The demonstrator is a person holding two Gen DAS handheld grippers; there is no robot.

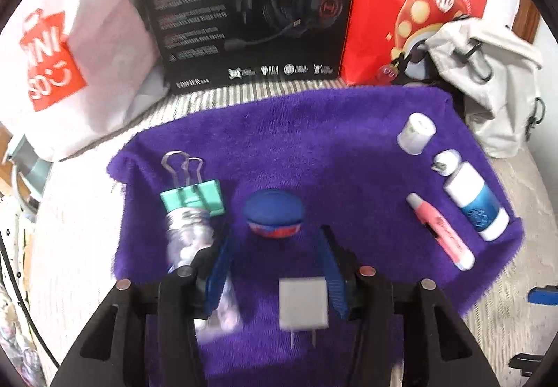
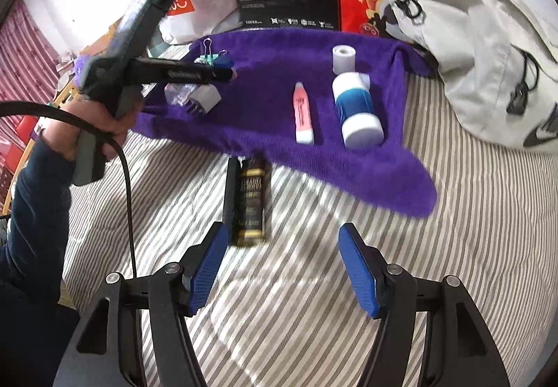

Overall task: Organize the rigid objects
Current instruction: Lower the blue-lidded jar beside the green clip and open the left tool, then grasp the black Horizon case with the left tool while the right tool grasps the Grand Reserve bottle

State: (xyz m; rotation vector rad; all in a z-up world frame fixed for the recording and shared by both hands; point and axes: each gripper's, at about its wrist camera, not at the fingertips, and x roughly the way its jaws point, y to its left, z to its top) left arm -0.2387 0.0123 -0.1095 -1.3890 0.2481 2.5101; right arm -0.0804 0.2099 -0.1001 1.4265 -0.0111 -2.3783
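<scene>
The left gripper [image 1: 275, 240] is wide open; the white charger [image 1: 303, 303] lies between its fingers on the purple towel [image 1: 314, 142].

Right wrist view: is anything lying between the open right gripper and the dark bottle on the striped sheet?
Nothing visible. The right gripper is open, and the dark bottle lies just ahead of its left finger on bare striped bedding, off the purple towel. A black bar lies right beside the bottle, not in the way.

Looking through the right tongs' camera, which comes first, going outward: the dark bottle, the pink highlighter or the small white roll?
1. Dark bottle, on the striped sheet, just ahead of the right tongs.
2. Pink highlighter, on the purple towel.
3. Small white roll, at the towel's far side.
</scene>
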